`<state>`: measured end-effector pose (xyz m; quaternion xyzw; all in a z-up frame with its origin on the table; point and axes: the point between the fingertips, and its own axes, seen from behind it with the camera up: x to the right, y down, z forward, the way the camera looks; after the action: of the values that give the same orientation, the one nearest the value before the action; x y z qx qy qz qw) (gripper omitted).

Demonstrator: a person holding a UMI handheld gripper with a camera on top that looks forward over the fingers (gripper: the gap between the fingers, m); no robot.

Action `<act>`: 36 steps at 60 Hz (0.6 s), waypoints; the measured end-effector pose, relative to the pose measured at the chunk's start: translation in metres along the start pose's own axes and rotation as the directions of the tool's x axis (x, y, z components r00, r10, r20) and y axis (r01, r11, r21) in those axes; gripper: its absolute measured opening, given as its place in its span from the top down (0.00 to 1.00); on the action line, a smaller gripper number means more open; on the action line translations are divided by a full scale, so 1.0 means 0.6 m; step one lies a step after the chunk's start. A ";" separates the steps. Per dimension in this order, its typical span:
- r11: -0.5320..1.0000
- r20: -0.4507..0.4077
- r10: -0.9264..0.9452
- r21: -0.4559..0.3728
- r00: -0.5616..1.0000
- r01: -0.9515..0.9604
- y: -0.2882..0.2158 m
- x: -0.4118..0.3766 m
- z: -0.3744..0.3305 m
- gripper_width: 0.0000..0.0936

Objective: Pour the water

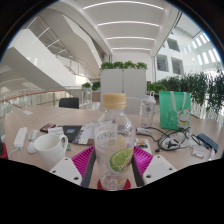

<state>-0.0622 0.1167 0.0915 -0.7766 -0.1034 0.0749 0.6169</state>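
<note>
A clear plastic bottle (114,140) with a pale yellow cap and a green lime label stands upright between my fingers. My gripper (113,168) has its pink pads (82,163) pressed against both sides of the bottle's lower body. A white mug (49,145) stands on the table to the left, just ahead of the left finger. The bottle's base is hidden below the fingers.
The table (30,125) holds a white box (20,137) at far left, a green bag (174,108) and a glass jar (149,110) at the back right, cables and sunglasses (172,141) to the right, and a dark phone (207,142) at far right.
</note>
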 end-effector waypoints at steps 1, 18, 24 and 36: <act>1.000 -0.001 -0.003 -0.009 1.000 0.003 -0.003 -0.001 -0.011 0.28; 0.996 -0.041 0.042 -0.074 0.998 -0.045 -0.065 -0.043 -0.216 0.10; 0.996 -0.069 0.037 -0.073 0.997 -0.042 -0.103 -0.072 -0.306 0.10; 0.998 -0.095 -0.007 -0.066 0.995 0.000 -0.172 -0.171 -0.486 0.09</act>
<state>-0.0975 -0.1616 0.2571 -0.7991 -0.0777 0.0333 0.5952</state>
